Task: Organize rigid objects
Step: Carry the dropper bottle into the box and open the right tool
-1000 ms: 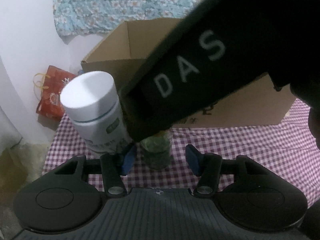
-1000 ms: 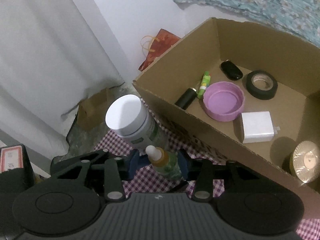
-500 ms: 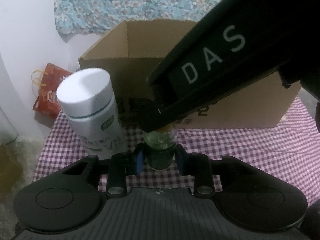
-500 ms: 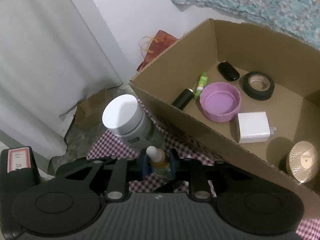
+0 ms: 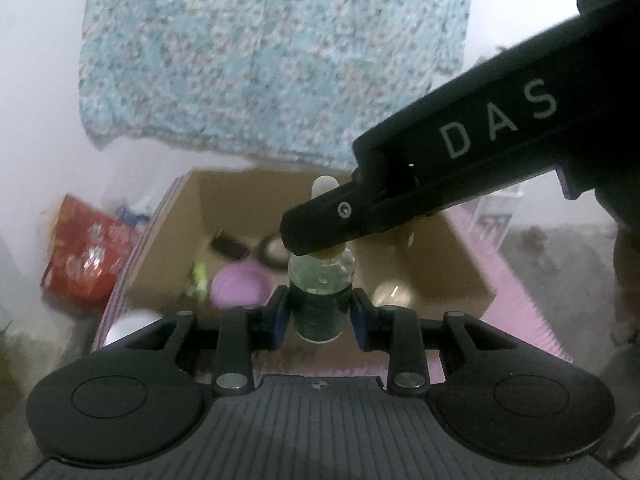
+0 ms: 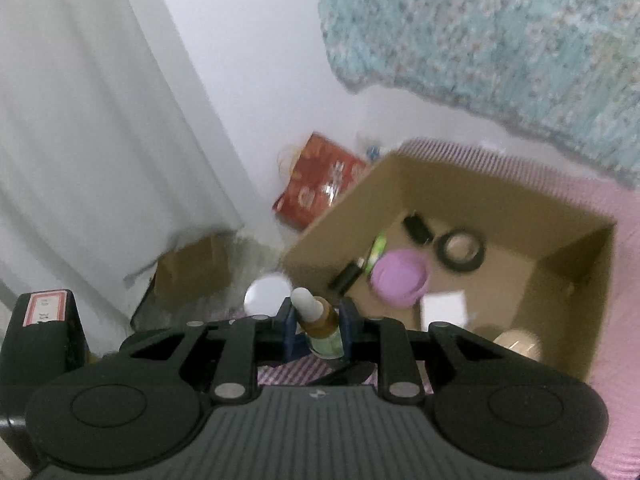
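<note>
Both grippers have just clamped the same dropper bottle [image 5: 322, 298] and lifted it off the desk. Left gripper [image 5: 319, 314]: jaws narrowed from wide to a snug hold, blue pads pressing the bottle's lower body, dark label band between them. Right gripper [image 6: 318, 326]: closed in over the same second, now pinching the amber neck just under the white dropper tip; in the left view its finger crosses in front of the bottle's shoulder.

A second ago the bottle stood on the checked cloth beside the white jar [image 6: 267, 294]; now it hangs in the air, upright, with the open cardboard box [image 5: 448, 264] below and beyond it. The jar stays on the desk, outside the box.

Box already holds purple lid [image 6: 400, 280], tape roll [image 6: 460, 249] and other small items. Likely next: carry over the rim, lower, release. Frames are motion-blurred, so finer detail is unclear.
</note>
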`<act>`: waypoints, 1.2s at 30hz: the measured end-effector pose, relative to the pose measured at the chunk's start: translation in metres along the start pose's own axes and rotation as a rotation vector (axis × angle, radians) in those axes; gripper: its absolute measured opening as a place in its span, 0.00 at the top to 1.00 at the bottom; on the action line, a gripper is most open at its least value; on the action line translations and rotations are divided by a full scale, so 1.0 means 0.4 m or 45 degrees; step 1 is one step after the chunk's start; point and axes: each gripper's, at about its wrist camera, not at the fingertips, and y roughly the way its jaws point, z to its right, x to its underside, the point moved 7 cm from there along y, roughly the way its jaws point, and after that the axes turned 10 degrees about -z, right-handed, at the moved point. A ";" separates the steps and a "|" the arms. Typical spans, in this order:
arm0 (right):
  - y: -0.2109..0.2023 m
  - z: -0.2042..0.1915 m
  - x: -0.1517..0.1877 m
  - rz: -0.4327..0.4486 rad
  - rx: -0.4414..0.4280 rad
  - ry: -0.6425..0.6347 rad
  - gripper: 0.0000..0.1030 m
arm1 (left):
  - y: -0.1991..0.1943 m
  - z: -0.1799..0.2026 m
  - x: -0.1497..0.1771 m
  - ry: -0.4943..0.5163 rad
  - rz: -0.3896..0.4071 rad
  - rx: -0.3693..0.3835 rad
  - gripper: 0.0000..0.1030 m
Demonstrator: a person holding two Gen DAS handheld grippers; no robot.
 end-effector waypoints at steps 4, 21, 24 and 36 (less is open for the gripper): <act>-0.048 0.050 -0.059 0.042 0.049 -0.004 0.76 | 0.054 0.003 -0.071 -0.002 -0.012 0.054 0.70; 0.146 0.378 -0.121 -0.093 0.049 0.229 0.76 | 0.389 0.014 -0.130 -0.056 -0.352 0.147 0.69; 0.176 0.402 -0.111 -0.111 0.053 0.243 0.76 | 0.425 0.023 -0.123 -0.054 -0.407 0.148 0.69; 0.245 0.439 -0.063 -0.218 0.105 0.280 0.75 | 0.448 0.037 -0.103 -0.047 -0.448 0.132 0.40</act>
